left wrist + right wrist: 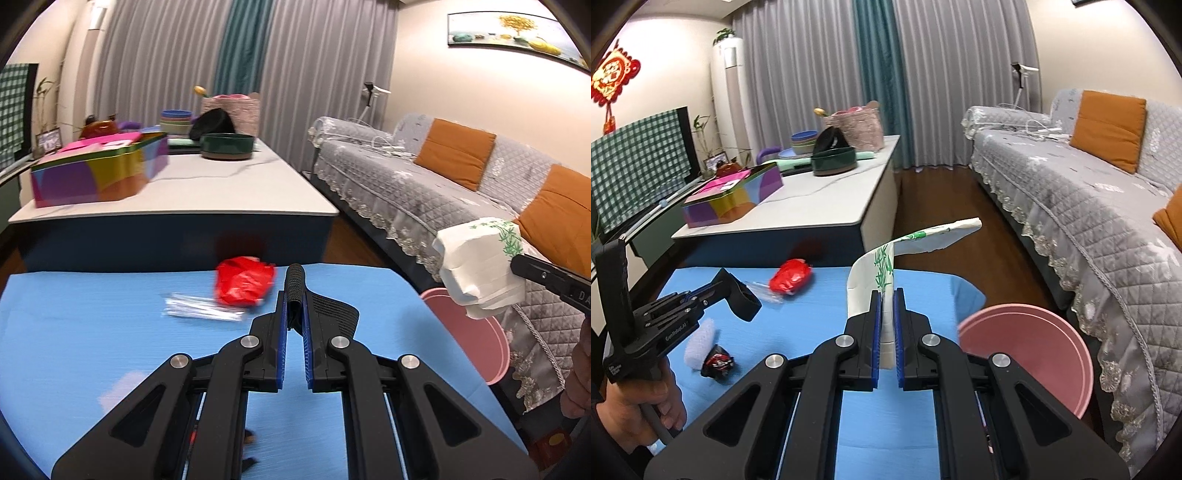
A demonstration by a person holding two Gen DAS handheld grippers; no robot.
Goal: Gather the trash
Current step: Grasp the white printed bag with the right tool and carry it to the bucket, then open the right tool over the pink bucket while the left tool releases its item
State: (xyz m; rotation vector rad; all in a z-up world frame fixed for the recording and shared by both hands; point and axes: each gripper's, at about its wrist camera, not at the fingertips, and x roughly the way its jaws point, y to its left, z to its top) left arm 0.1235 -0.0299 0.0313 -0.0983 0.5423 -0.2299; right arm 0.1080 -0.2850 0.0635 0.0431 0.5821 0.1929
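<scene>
My right gripper [886,295] is shut on a crushed white paper cup [882,266] with green bamboo print, held above the blue mat's [812,332] right side; the cup also shows in the left wrist view [480,266]. My left gripper [294,291] is shut on a black strap-like piece [321,306], also seen in the right wrist view [742,295]. A red crumpled wrapper [243,282] and a clear plastic wrapper [203,308] lie on the mat ahead of it. A pink bin [1030,350] stands right of the mat.
White foam [700,339] and a small dark red-black wrapper [718,363] lie on the mat's left. Behind is a white table [207,184] with a colourful tin [99,170], bowls and a basket. A grey sofa [1089,206] runs along the right.
</scene>
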